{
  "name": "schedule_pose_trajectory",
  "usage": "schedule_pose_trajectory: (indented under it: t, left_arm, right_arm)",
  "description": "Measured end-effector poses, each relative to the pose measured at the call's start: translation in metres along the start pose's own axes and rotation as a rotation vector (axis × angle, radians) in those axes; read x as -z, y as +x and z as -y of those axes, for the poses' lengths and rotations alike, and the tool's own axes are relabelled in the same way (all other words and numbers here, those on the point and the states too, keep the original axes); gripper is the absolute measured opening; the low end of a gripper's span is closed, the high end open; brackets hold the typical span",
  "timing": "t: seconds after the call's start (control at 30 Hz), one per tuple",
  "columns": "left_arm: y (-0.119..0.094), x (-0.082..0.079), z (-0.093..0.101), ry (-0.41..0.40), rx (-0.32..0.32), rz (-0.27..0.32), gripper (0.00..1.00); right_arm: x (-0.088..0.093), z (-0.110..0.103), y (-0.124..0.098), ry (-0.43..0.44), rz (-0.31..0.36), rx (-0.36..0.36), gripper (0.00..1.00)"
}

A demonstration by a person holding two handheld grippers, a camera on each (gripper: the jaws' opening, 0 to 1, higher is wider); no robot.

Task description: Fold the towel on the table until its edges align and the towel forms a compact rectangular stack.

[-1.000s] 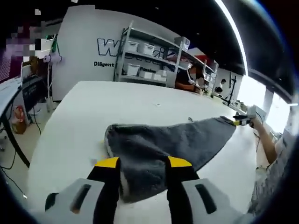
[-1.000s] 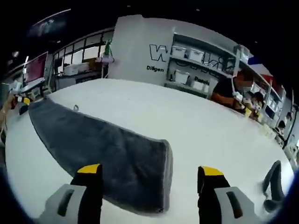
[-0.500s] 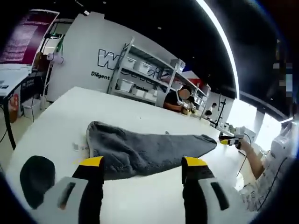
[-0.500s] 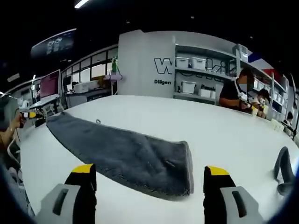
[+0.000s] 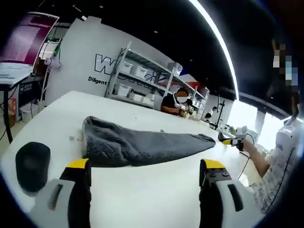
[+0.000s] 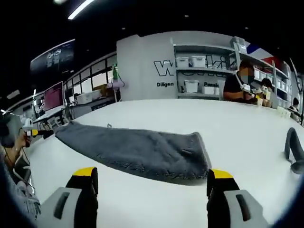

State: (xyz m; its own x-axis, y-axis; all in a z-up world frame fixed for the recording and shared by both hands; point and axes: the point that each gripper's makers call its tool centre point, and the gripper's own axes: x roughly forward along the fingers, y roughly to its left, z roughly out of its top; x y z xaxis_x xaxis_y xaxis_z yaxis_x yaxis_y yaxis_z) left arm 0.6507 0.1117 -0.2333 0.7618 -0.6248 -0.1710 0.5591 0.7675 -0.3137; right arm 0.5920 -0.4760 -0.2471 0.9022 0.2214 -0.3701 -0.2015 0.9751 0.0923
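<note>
A dark grey towel (image 5: pixel 137 145) lies folded into a long strip across the white table (image 5: pixel 142 190). In the left gripper view my left gripper (image 5: pixel 145 167) is open, held back from the towel's near edge with nothing between its jaws. The right gripper (image 5: pixel 230 141) shows small at the strip's far end. In the right gripper view the same towel (image 6: pixel 137 149) stretches from the middle toward the left, and my right gripper (image 6: pixel 149 173) is open just short of its thick folded end. The left gripper (image 6: pixel 35 134) appears tiny at the far left end.
A black rounded object (image 5: pixel 32 166) rests on the table left of my left jaw. A dark curved object (image 6: pixel 294 149) sits at the right table edge. Shelving with bins (image 5: pixel 137 80) and a seated person (image 6: pixel 240 85) are beyond the table. A person's sleeve (image 5: pixel 278 166) is at right.
Both grippers have pulled back and lowered toward table level. The left jaws, which were around the towel's edge a second ago, have opened wide and come off it. The towel lies still.
</note>
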Motion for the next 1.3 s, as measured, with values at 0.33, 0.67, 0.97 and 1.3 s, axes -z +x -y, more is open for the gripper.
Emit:
schedule_pose_trajectory:
  t: [0.33,0.67,0.97,1.3]
  left_arm:
    - [0.015,-0.004,-0.038,0.024,-0.034,-0.09,0.93]
    - [0.033,-0.006,-0.048,-0.001,0.004,-0.131,0.81]
    - [0.033,0.007,-0.059,0.039,-0.035,-0.171,0.48]
    - [0.027,0.012,-0.078,0.155,-0.119,-0.202,0.19]
  right_arm:
    - [0.006,-0.009,-0.009,-0.015,-0.012,-0.016,0.96]
    - [0.014,-0.014,-0.015,0.005,-0.027,-0.03,0.9]
    - [0.019,-0.012,-0.019,0.016,-0.035,-0.02,0.88]
    - [0.021,-0.013,-0.019,0.021,-0.038,-0.02,0.87]
